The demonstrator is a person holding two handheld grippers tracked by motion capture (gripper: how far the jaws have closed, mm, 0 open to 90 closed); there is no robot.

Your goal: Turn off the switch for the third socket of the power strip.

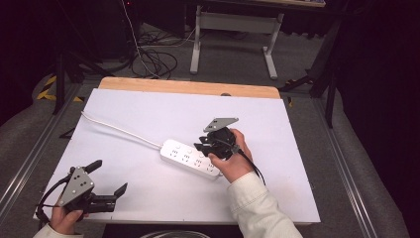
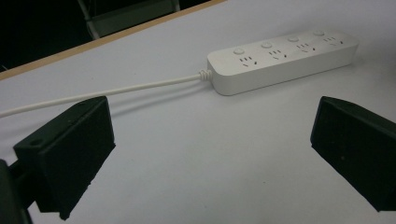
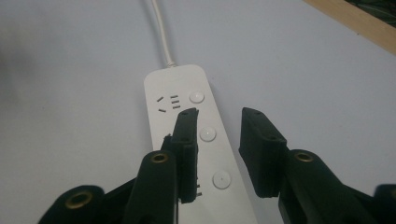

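Note:
A white power strip (image 1: 189,158) with several sockets and round buttons lies near the middle of the white table (image 1: 148,101). Its white cable (image 1: 119,130) runs off toward the far left. My right gripper (image 1: 203,145) hovers just above the strip, jaws a little apart. In the right gripper view the strip (image 3: 163,91) runs lengthwise under the gripper (image 3: 218,114), and a button (image 3: 207,134) shows in the gap. My left gripper (image 1: 107,177) rests low at the near left corner, open wide and holding nothing. Between its jaws (image 2: 212,112) I see the strip (image 2: 280,58) and cable (image 2: 116,91) farther off.
A bare wooden strip (image 1: 188,87) borders the table's far edge. Beyond it stand white desk legs (image 1: 196,44), with loose cables (image 1: 153,59) on the grey floor. Metal rails run along both sides of the table.

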